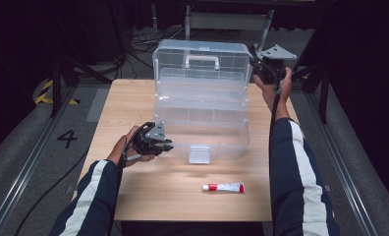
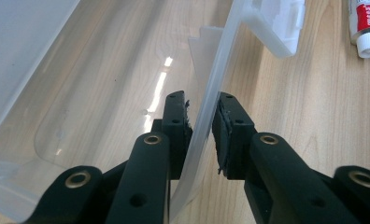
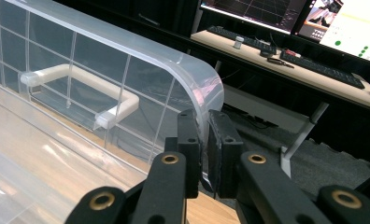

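Note:
A clear plastic storage box [image 1: 200, 129] stands on the wooden table [image 1: 133, 191] with its lid [image 1: 202, 51] raised upright behind it. The lid carries a white handle [image 1: 202, 61]. My left gripper [image 1: 169, 145] grips the box's front left wall [image 2: 216, 84], one jaw inside and one outside [image 2: 202, 105]. My right gripper [image 1: 258, 69] is shut on the lid's rounded upper right corner [image 3: 204, 119]. The handle [image 3: 80, 77] shows through the lid [image 3: 127, 60]. A white tube with red markings [image 1: 224, 187] lies in front of the box.
The box's front latch [image 1: 199, 154] hangs open onto the table; it shows near the tube [image 2: 367, 23] as a white flap [image 2: 279, 23]. A desk with keyboards and monitors [image 3: 314, 70] stands behind the table. Cables and stands lie on the floor around it.

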### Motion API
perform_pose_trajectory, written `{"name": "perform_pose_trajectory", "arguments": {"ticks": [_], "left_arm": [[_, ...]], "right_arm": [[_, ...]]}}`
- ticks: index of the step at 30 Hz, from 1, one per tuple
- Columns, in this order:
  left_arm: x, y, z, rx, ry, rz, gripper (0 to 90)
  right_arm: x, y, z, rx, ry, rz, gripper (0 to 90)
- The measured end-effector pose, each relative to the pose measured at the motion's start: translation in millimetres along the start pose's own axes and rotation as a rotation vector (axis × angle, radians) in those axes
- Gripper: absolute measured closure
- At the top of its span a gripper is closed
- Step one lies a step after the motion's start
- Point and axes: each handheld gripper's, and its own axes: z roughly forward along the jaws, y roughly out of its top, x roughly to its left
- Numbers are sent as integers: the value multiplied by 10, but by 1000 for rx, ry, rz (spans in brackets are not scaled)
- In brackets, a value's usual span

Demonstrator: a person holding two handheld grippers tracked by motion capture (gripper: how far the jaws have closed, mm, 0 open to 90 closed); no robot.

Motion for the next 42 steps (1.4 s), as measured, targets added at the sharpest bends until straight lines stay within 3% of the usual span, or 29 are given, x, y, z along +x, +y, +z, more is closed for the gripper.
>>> {"name": "perform_pose_trajectory", "arguments": {"ticks": [42], "left_arm": [[-10,10,8,11,6,14,759]], "right_arm": [[-108,11,462,70,-23,-1,838]]}}
